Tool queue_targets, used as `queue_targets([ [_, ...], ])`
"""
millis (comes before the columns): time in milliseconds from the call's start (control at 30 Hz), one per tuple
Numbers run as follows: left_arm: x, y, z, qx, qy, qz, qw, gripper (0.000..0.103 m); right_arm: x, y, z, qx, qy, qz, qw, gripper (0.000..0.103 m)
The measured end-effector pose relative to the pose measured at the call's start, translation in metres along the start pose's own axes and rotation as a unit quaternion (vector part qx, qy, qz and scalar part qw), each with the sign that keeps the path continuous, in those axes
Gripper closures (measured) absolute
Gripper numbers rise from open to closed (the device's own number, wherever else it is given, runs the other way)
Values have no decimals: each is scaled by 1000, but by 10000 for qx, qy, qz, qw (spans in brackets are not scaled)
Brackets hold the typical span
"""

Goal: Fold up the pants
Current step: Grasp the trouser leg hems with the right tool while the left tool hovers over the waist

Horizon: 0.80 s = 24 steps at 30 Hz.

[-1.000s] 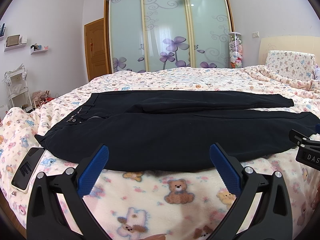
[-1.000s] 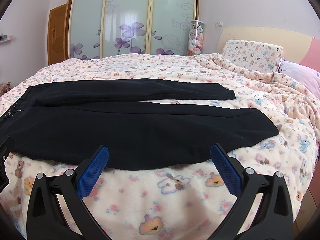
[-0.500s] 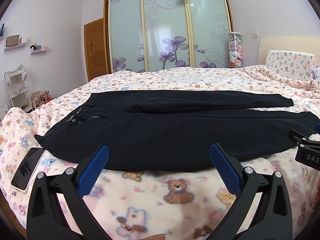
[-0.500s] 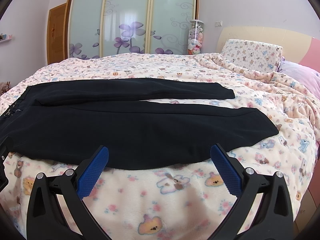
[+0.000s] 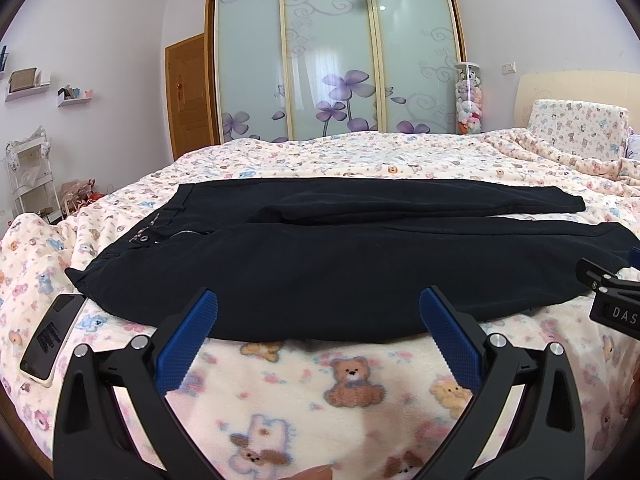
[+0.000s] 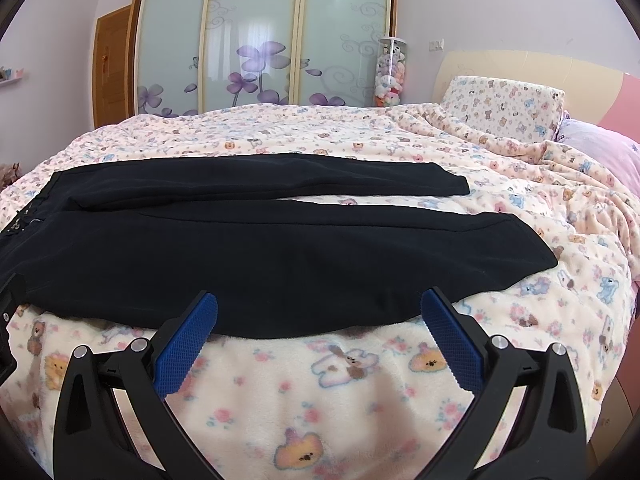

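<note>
Black pants (image 5: 320, 256) lie flat across the bed, waistband at the left, both legs running right, the far leg a little apart from the near one. They also show in the right wrist view (image 6: 280, 256). My left gripper (image 5: 318, 312) is open and empty, just short of the pants' near edge toward the waist end. My right gripper (image 6: 319, 312) is open and empty, just short of the near edge toward the leg end. The right gripper's body shows at the right edge of the left wrist view (image 5: 612, 296).
A bear-print blanket (image 5: 352, 380) covers the bed. A phone (image 5: 50, 336) lies on it by the pants' waist corner. Pillows (image 6: 504, 100) and the headboard are at the right. A sliding wardrobe (image 5: 332, 60) and a door stand behind.
Both grippers have barely shifted; the pants lie as before.
</note>
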<state>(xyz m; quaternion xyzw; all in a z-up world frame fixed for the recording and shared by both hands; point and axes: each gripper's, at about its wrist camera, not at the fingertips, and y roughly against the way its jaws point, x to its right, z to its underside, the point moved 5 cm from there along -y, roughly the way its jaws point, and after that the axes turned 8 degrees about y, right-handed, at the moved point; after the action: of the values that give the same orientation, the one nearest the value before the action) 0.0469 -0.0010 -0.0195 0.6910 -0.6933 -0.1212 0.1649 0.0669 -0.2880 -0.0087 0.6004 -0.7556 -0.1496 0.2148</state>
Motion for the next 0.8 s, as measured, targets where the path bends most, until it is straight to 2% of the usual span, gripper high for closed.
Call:
queue_targets([
  [167, -1, -4, -4, -14, 108, 61, 9999, 2, 28, -2, -19, 158, -291, -344, 9989, 1],
  [333, 1, -10, -31, 279, 228, -153, 9992, 2, 64, 1, -56, 466, -781, -1098, 9898, 1],
  [467, 2, -23, -55, 596, 319, -434, 9968, 2, 93, -20, -86, 447, -1167, -2111, 9694, 1],
  [533, 0, -32, -65, 734, 417, -502, 9952, 2, 113, -41, -100, 321, -1439, -2714, 9511, 1],
  [600, -4, -41, -65, 733, 500, -627, 9941, 2, 137, -67, -112, 188, -1693, -3046, 9371, 1],
  [667, -11, -51, -55, 612, 620, -764, 9933, 2, 160, -90, -122, 132, -1868, -3057, 9335, 1],
  [800, -15, -63, -49, 311, 695, -803, 9939, 2, 212, -150, -140, -106, -2096, -2608, 9423, 1],
])
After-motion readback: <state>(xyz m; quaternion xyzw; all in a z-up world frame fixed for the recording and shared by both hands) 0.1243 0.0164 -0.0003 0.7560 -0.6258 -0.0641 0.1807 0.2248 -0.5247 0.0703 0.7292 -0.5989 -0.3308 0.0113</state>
